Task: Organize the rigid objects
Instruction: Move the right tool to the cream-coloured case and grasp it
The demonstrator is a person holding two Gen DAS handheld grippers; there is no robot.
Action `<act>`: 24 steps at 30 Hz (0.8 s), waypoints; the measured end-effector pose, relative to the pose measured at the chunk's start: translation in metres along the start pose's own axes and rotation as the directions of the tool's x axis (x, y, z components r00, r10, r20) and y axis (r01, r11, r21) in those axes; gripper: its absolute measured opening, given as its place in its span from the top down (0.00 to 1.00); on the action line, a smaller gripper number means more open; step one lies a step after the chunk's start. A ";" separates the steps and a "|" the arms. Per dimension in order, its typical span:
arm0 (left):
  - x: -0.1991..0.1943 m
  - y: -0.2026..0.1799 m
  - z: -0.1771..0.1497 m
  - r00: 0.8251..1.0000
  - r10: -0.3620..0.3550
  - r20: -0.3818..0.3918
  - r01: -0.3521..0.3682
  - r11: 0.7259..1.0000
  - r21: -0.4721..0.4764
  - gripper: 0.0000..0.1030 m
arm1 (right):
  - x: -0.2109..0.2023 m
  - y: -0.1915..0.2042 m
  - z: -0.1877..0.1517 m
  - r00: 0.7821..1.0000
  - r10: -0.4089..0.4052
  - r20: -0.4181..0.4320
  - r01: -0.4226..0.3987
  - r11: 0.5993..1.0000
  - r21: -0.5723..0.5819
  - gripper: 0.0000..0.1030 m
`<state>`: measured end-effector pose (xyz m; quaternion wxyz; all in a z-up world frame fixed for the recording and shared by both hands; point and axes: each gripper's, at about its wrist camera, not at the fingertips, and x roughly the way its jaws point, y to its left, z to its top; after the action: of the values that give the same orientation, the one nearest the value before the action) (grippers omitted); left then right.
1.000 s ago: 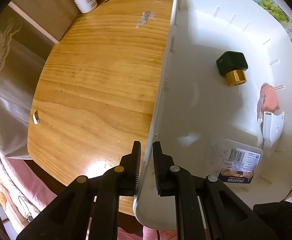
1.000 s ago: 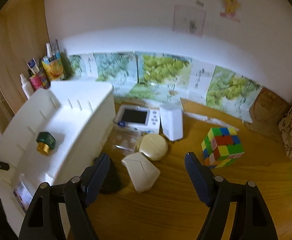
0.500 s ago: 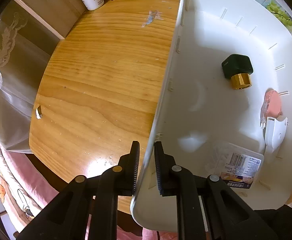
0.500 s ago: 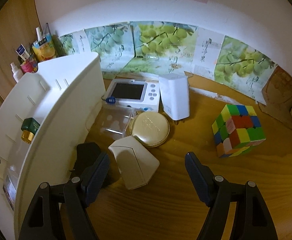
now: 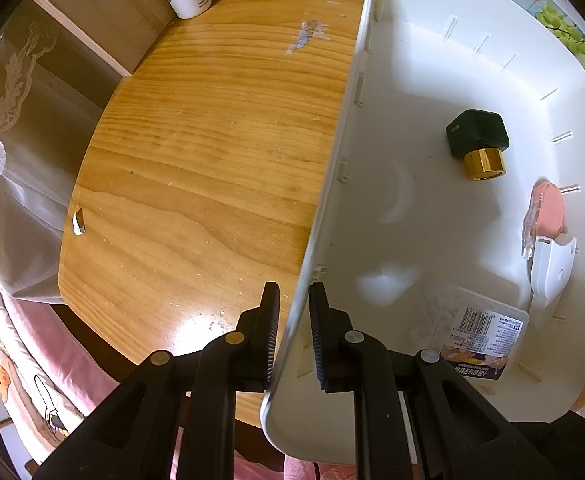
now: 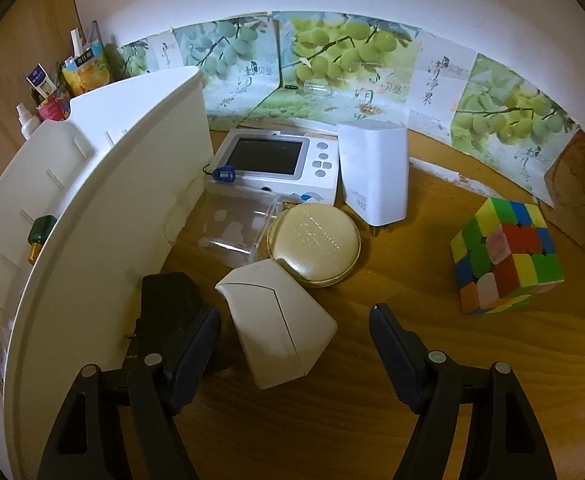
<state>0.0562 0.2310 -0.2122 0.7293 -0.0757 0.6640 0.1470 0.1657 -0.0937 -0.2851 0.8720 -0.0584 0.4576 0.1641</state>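
The right gripper (image 6: 294, 338) is angled down over the wooden worktop (image 6: 332, 420), its jaws closing with the off-white wedge-shaped plastic case (image 6: 278, 324) between them but not yet touched by either pad. The case lies just ahead of the fingertips, nearer the left-hand finger, its long axis running slantwise from the far left to the near right, so the jaws meet it across its shorter width. It touches the round cream-gold compact (image 6: 315, 243) behind it, and a black plug-in adapter (image 6: 168, 300) stands just beside it against the wall of the white plastic bin (image 6: 92, 240).

The left gripper (image 5: 294, 334) is pinching the bin's near rim at the worktop's front edge, so the right hand is much the nearer to the case.

Inside the bin lie a dark green cap with a gold collar (image 5: 478, 144) and a clear box with a barcode label (image 5: 482, 334), its print too small to read. The compact bears embossed lettering, illegible here.
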 end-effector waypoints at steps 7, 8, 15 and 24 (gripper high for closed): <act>0.000 -0.001 0.000 1.000 0.007 -0.002 -0.007 1.000 0.001 0.83 | 0.004 -0.002 -0.001 0.999 0.038 -0.006 -0.038 0.999 0.015 0.42; 0.000 -0.001 0.000 1.000 0.008 -0.002 -0.008 1.000 0.001 0.83 | 0.004 -0.002 -0.001 0.999 0.041 -0.004 -0.041 0.999 0.010 0.45; 0.000 -0.001 0.000 1.000 0.008 -0.001 -0.008 1.000 0.002 0.83 | 0.005 0.000 0.000 0.999 0.047 -0.012 -0.047 0.999 -0.003 0.48; 0.000 -0.001 0.000 1.000 0.009 0.002 -0.009 1.000 0.013 0.83 | 0.000 -0.002 -0.001 0.999 0.037 -0.018 -0.037 0.999 0.001 0.48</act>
<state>0.0567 0.2297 -0.2126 0.7298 -0.0676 0.6645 0.1460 0.1653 -0.0956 -0.2859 0.8646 -0.0511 0.4666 0.1795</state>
